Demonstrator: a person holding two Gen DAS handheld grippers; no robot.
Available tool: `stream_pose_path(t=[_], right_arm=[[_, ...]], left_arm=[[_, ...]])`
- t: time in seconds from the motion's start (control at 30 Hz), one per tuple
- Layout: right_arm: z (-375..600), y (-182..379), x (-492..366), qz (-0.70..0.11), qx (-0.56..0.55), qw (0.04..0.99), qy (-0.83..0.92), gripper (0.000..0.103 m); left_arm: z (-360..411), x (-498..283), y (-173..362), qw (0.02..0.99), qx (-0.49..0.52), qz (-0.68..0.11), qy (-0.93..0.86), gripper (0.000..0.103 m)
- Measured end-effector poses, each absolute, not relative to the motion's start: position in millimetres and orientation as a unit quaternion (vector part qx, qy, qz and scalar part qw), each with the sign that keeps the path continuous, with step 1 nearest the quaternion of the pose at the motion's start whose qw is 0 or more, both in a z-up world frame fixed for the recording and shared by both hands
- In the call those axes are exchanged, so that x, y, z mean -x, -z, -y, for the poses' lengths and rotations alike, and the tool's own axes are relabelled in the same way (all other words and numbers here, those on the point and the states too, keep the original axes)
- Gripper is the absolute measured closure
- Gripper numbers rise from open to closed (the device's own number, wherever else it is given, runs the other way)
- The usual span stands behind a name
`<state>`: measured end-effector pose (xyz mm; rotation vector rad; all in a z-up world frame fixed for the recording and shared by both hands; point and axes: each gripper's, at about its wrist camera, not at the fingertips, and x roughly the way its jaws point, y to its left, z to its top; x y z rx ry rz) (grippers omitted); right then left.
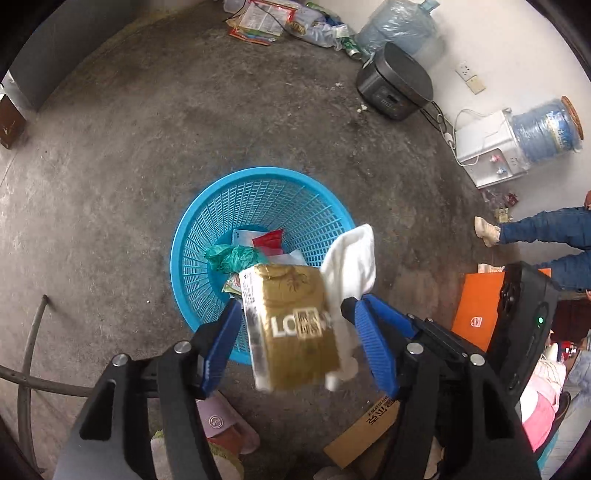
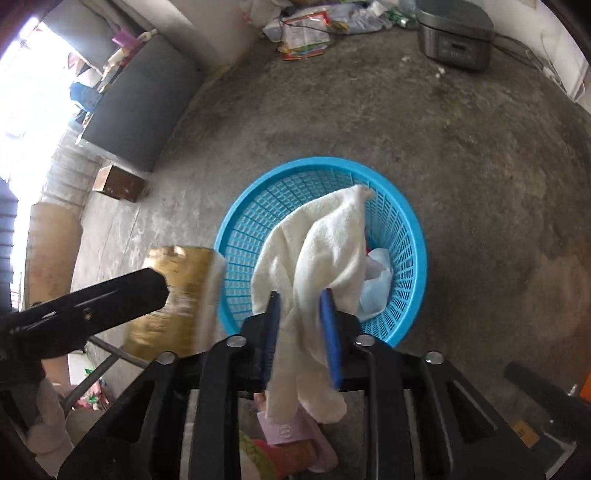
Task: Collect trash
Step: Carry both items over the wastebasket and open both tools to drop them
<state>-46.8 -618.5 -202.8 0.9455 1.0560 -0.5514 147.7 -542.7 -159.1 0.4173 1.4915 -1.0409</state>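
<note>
Inside basket (image 1: 192, 236): bag (image 1: 231, 256), wrappers (image 1: 267, 238).

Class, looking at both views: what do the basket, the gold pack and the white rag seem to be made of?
Basket: glossy blue moulded plastic, with a slotted lattice wall.
Gold pack: probably card or foil under shiny wrap, judging by the glare; blurred.
White rag: soft, matte fabric, folding limply.

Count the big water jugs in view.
2: one plastic-wrapped water jug stands by the far wall behind the rice cooker; another blue jug sits atop the dispenser. Others may be hidden.
</note>
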Motion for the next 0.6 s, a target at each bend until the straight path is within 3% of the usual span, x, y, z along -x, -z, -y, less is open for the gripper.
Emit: stream_pose_path(t=[0.03, 0.27, 0.47, 0.6], right_arm=[[623.4, 211.9, 47.0, -0.476, -0.437, 0.719, 0.255, 0.052], [615.4, 213.6, 55.4, -0.476, -0.432, 0.719, 0.265, 0.051], [572.3, 132.6, 67.5, -0.424, -0.353, 0.788, 0.274, 0.05], [535.2, 71.6, 75.5, -0.384, -0.31, 0.833, 0.251, 0.048]], left_arm=[[544.4, -150.4, 163.4, 0.595, -0.176, -0.644, 0.447, 0.039], [535.0, -151.5, 145.3, 0.603, -0.165, -0.631, 0.459, 0.036], [491.7, -134.4, 69.3, 0.648, -0.154, -0.556, 0.497, 0.036], [422.4, -123.4, 5.8, 0.699, -0.127, -0.495, 0.5, 0.036]])
